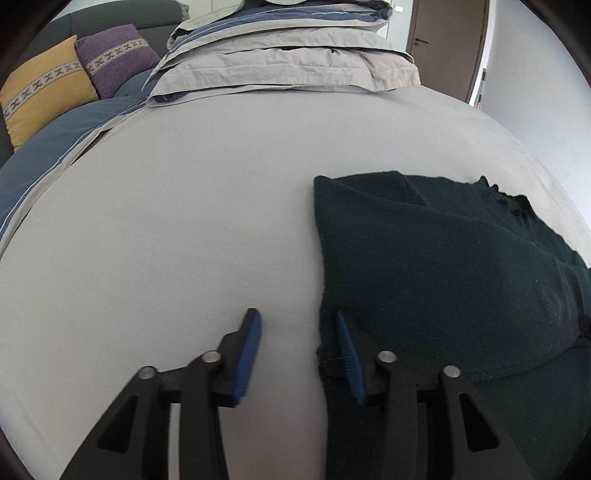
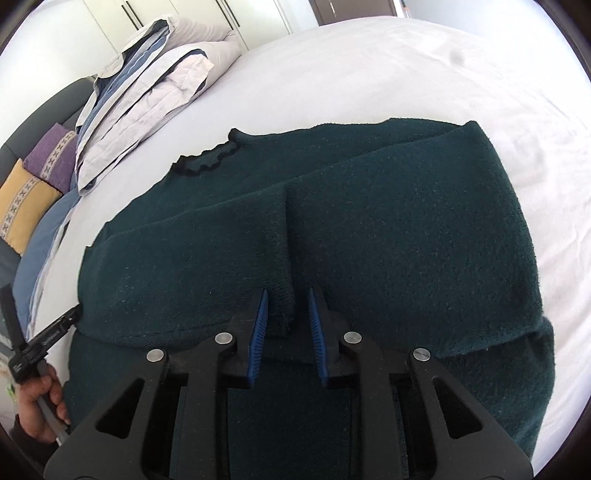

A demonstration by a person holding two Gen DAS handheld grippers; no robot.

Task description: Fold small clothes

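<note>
Folded bedding (image 1: 288, 55) on the grey sheet (image 1: 184, 203), yellow cushion (image 1: 40, 92) beside purple cushion (image 1: 114, 59).

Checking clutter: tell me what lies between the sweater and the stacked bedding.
Only bare sheet separates the sweater from the stacked bedding, clearest in the left wrist view.

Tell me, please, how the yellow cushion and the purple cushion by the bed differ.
The yellow cushion sits nearer the camera and shows more of its face; the purple cushion stands behind it, partly overlapped in the right wrist view. Both carry the same pale cross-patterned band and lean against the dark sofa.

Bed (image 2: 406, 66): green sweater (image 2: 369, 229), folded bedding (image 2: 147, 92).
</note>
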